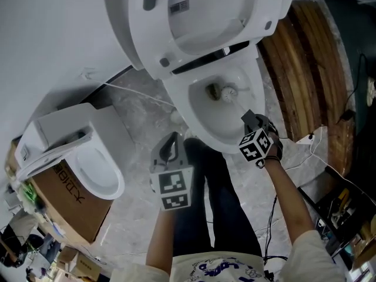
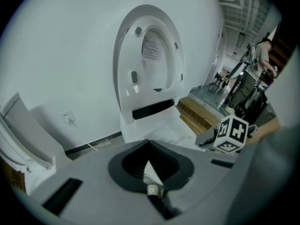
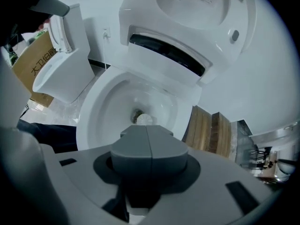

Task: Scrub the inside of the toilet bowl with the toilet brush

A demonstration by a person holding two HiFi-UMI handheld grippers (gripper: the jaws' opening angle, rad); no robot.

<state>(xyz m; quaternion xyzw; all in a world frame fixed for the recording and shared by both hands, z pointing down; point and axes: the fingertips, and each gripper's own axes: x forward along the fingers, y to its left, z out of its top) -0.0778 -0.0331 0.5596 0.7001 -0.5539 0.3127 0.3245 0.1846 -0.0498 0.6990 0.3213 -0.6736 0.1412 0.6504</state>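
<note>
Toilet brush (image 1: 228,91): head sat at drain, bottom of toilet bowl (image 1: 198,109). Seat and lid (image 1: 194,22) stood raised behind bowl.

Progress: scrubbing judged under way, at drain only. Bowl walls and under-rim judged still to do. No foam or residue discernible.

Right tool (image 1: 251,122): over bowl's front rim, jaws together, clamped on brush handle by appearance.

Left tool (image 1: 172,141): outside bowl, short of front rim, jaws together, nothing held, nothing touched.

Second toilet (image 1: 97,169): well left of bowl.
</note>
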